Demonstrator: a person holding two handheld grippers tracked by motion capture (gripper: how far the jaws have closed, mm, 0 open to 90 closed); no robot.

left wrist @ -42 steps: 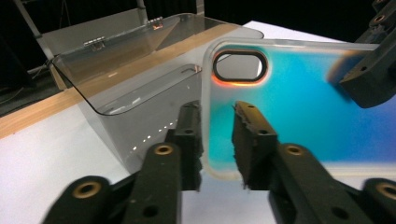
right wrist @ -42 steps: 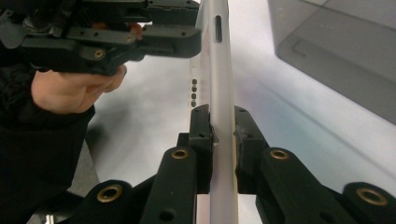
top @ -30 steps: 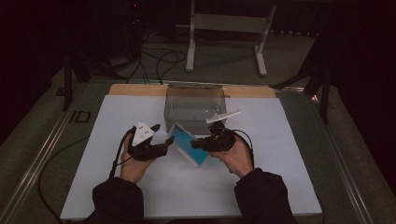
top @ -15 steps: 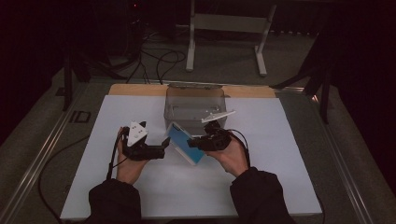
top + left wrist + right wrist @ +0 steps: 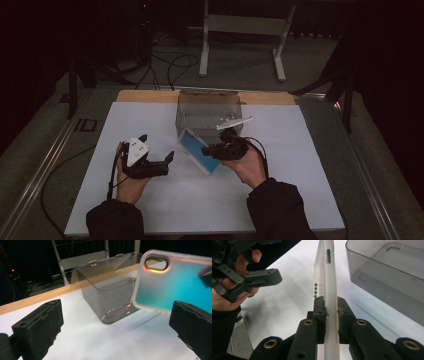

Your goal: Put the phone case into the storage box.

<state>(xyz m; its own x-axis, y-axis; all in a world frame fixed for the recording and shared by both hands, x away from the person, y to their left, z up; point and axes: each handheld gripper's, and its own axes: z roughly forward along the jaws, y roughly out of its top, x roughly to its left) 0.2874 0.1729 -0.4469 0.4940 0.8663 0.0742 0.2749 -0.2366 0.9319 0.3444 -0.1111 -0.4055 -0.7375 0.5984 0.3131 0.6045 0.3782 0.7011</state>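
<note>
Phone case [image 5: 196,150], frosted at the rim and blue-green on its face, sits pinched edge-on in the right gripper [image 5: 329,306], jaws pressed against both sides, held tilted above the white tabletop [image 5: 150,125] just in front of a smoky clear plastic bin [image 5: 210,112]. The left gripper [image 5: 160,162] hovers near the case's lower edge, jaws spread wide with nothing between them. A wooden strip [image 5: 145,96] runs along the table's far edge. Beyond it the room is dark: a pale metal stand [image 5: 240,30] and loose cables [image 5: 170,65] on the floor. A flat shape inside the bin [image 5: 397,255] is too murky to identify. Both sleeves [image 5: 280,210] are cut off at the bottom.
</note>
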